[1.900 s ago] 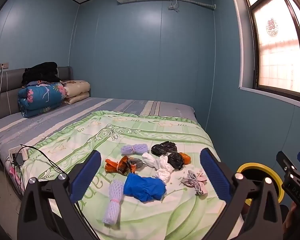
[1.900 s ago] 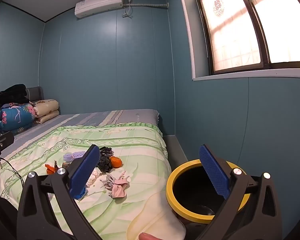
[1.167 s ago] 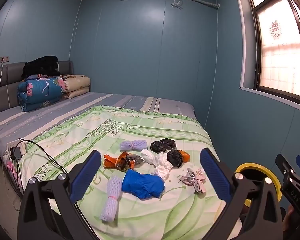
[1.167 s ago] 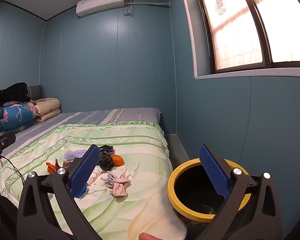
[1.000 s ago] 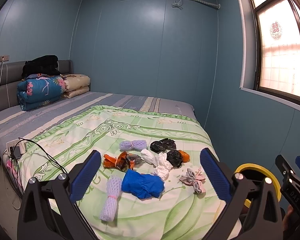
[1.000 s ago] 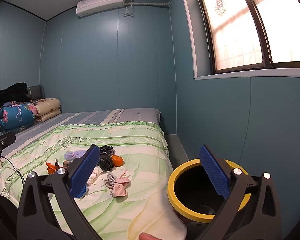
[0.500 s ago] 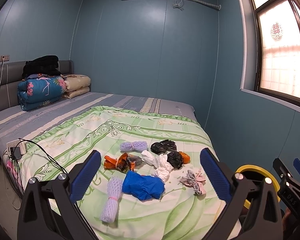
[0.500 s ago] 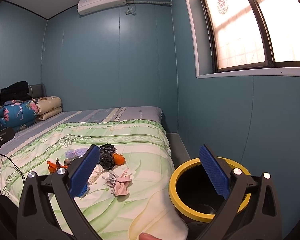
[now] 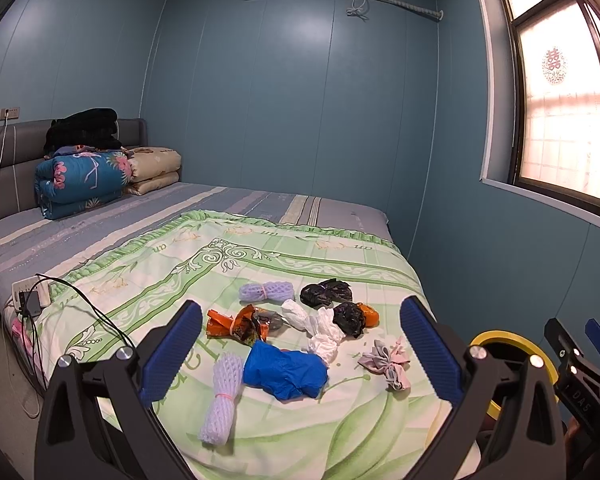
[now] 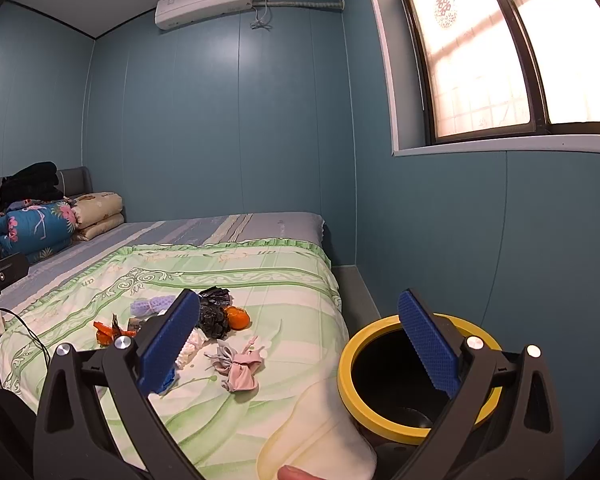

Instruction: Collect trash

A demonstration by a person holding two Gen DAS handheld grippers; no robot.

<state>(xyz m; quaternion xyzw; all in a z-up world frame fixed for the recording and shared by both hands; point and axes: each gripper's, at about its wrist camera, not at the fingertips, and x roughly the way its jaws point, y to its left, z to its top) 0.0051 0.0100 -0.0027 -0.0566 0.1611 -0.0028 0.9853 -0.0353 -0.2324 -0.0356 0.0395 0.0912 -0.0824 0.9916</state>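
Several pieces of trash lie on the green floral bedspread (image 9: pixel 236 264): a blue bag (image 9: pixel 286 374), two lilac foam nets (image 9: pixel 220 396) (image 9: pixel 264 291), an orange wrapper (image 9: pixel 236 322), white bags (image 9: pixel 320 326), black bags (image 9: pixel 326 292) and a pink-grey scrap (image 9: pixel 386 362) (image 10: pixel 238 366). My left gripper (image 9: pixel 300 352) is open and empty, held above and short of the pile. My right gripper (image 10: pixel 300 340) is open and empty, between the bed corner and the black bin with a yellow rim (image 10: pixel 350 360) (image 9: pixel 496 338).
Folded quilts (image 9: pixel 80 182) and dark clothes are stacked at the headboard. A power strip with cables (image 9: pixel 30 294) lies at the bed's left edge. The blue wall and window (image 10: pixel 492 60) are close on the right; the bin stands in the narrow gap beside the bed.
Both views have shifted only slightly; the left one has risen a little since the oldest frame. Both grippers stay open and the trash has not moved.
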